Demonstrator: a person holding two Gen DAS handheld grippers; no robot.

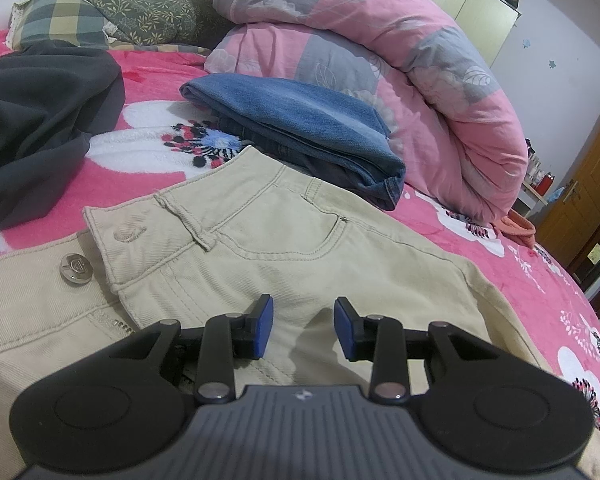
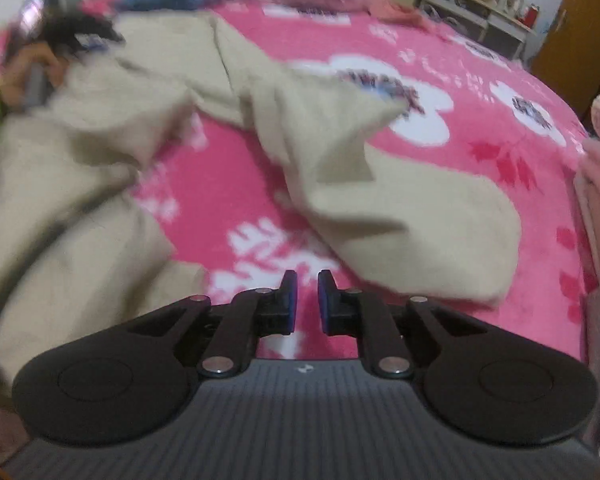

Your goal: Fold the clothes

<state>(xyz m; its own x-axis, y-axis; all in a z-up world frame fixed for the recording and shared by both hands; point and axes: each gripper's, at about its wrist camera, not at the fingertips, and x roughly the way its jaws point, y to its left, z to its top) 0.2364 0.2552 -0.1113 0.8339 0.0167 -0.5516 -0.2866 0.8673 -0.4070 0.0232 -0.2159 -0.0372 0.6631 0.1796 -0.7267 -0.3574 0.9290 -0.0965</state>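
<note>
Left gripper (image 1: 303,326): jaws part-way apart, blue pads facing each other across a clear gap; nothing between them. It hangs over the upper front of the beige trousers (image 1: 268,248), cloth directly below and ahead of the jaws.

Beige trousers, left wrist view: waistband ahead and left of the jaws, fly open, metal button (image 1: 75,268) well to the left; front pocket ahead and slightly right.

Folded blue jeans (image 1: 300,128): beyond the waistband, ahead of the jaws.

Dark garment (image 1: 36,120): far left, ahead.

Rolled pink and grey quilt (image 1: 380,64): behind and right of the jeans.

Pink floral bedspread (image 1: 540,280): beneath everything.

Right gripper (image 2: 303,306): jaws nearly together, a narrow slot between the pads, holding nothing. No earlier view given; picture blurred.

Beige trousers (image 2: 380,208), right wrist view: one leg end just ahead and right of the jaws, the other leg to their left; bare bedspread (image 2: 220,184) straight ahead between them.

A person's hand (image 2: 24,76): far upper left, at the trousers' top, blurred.
</note>
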